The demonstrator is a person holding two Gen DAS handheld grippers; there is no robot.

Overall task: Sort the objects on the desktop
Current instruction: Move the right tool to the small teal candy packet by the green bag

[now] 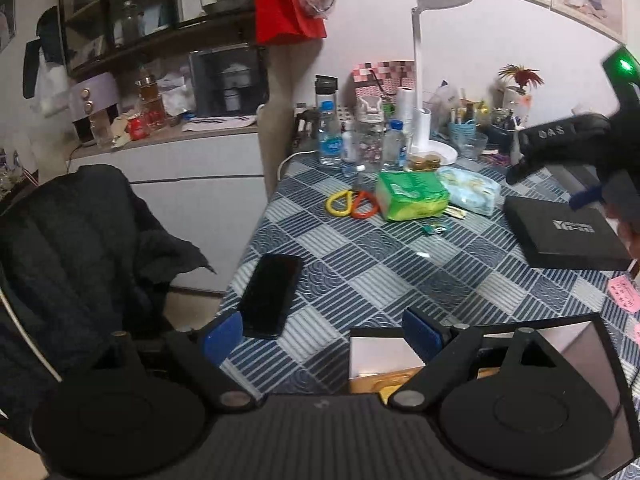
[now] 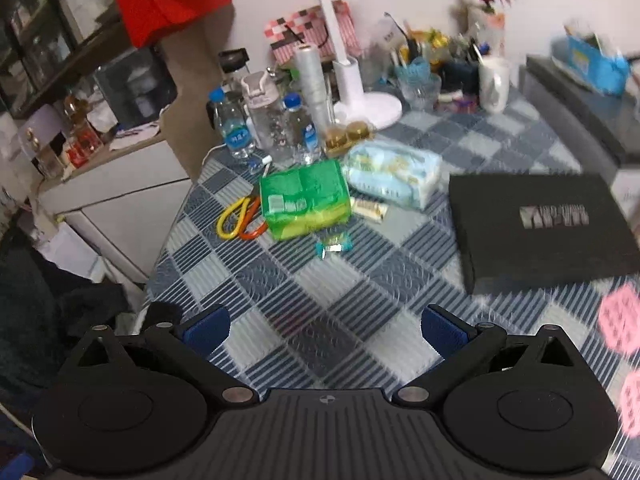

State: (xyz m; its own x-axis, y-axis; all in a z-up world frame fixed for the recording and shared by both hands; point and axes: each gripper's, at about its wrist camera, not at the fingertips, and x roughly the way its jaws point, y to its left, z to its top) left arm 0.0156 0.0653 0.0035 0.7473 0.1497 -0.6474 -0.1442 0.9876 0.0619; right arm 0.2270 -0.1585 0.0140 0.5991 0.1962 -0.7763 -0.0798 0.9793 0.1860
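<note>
Both grippers hang above a table covered in a blue-and-grey checked cloth [image 2: 340, 280], each with its blue-padded fingers spread wide and nothing between them.

The left gripper [image 1: 322, 334] sits low at the near edge of the table. A black smartphone [image 1: 272, 294] lies just beyond its left finger, in the lower middle of the left wrist view, its near end almost at the blue pad [image 1: 222, 338]. Under its right finger is an open cardboard box [image 1: 384, 364] with a white inner wall. Higher up in that view, past the centre, a green tissue pack [image 1: 412, 194] lies well ahead of the gripper, with yellow and orange loop-shaped handles [image 1: 352, 204] touching its left side and a pale blue tissue pack [image 1: 470, 190] on its right. A small teal-wrapped candy [image 1: 434, 229] lies just in front of the green pack. A flat black box [image 1: 568, 236] with a silver logo rests at the right edge.

The right gripper [image 2: 324, 330] appears in the left wrist view at the upper right, blurred, above that flat black box. From its own camera the green tissue pack [image 2: 304, 202] lies well ahead, upper centre, the candy [image 2: 334, 245] nearer, and the flat black box [image 2: 536, 224] to the right. Pink sticky notes [image 2: 620, 320] lie at the lower right. Bottles, a white desk lamp [image 2: 360, 92] and cups crowd the far side.
</note>
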